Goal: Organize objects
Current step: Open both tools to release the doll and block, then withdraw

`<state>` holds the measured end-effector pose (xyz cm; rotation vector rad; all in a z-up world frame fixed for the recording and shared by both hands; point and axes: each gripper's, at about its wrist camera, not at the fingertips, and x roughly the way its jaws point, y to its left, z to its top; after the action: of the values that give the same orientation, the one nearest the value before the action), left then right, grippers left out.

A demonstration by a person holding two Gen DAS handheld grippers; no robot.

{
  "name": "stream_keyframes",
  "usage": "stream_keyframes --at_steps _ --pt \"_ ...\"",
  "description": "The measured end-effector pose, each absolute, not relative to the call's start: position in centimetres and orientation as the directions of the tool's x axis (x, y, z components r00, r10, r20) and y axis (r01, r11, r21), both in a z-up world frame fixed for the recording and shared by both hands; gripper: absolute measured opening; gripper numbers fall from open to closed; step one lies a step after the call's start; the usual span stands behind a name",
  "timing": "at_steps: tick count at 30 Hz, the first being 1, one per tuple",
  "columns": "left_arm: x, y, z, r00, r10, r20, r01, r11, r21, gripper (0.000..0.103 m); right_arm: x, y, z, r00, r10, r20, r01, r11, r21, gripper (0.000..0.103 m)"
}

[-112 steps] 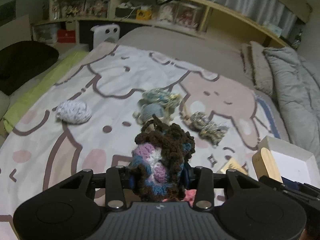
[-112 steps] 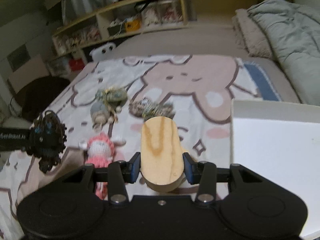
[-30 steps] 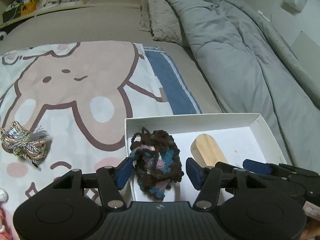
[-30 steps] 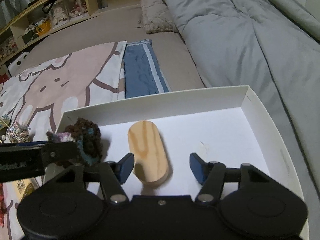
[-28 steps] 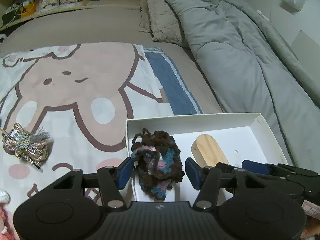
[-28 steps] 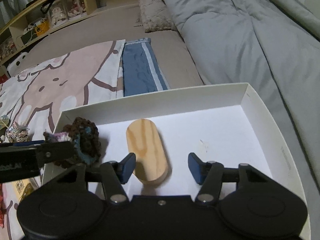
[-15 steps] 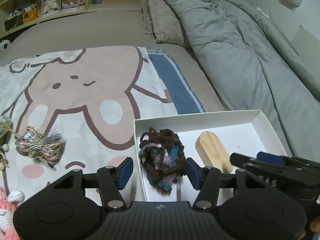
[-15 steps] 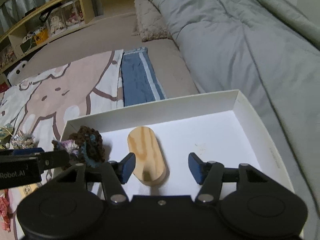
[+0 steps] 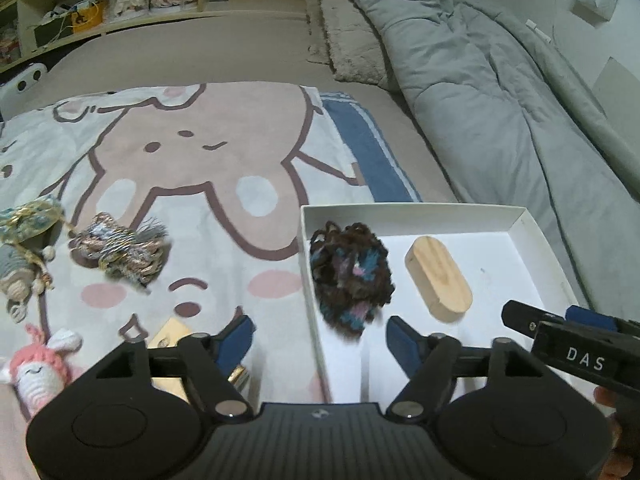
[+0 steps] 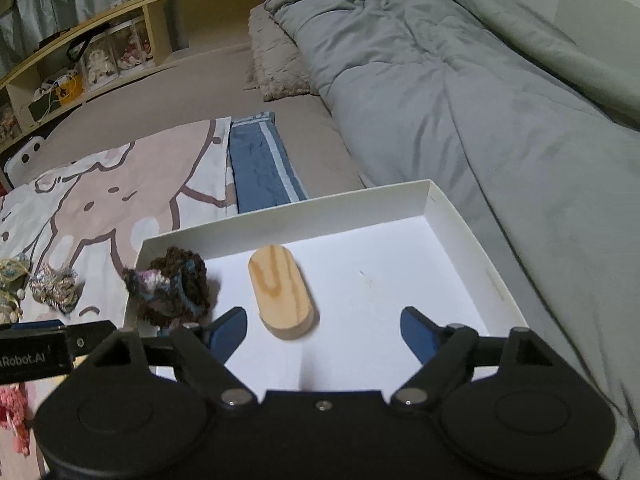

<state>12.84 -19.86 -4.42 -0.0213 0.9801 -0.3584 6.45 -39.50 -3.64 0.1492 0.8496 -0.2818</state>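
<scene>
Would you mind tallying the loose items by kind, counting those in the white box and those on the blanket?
Yarn or cord bundles: 3, the brown bundle in the white box, the metallic one, the pale one.
Crochet toys: 2, pink and grey.
Wooden blocks: 1, in the box.
Total: 6.

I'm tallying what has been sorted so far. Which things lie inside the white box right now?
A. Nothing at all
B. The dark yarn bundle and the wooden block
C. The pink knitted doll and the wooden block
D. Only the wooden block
B: the dark yarn bundle and the wooden block both lie on the floor of the white box, while the pink knitted doll lies on the blanket outside it.
</scene>
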Motion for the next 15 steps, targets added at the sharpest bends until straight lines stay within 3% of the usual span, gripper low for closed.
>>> stream_keyframes --at_steps 5,15 --pt "11.4 -18.6 -3.8 0.53 -0.29 -0.797 0.285 0.946 -0.154 0.093 5.4 -38.8 -3.0 0.633 -0.197 -0.748 0.291 0.957 -0.006 0.088" --pt "8.9 -16.6 -2.8 0.574 -0.265 -0.775 0.281 0.953 -0.118 0.102 2.4 -37.8 -1.3 0.664 -0.215 -0.716 0.284 0.958 -0.025 0.099"
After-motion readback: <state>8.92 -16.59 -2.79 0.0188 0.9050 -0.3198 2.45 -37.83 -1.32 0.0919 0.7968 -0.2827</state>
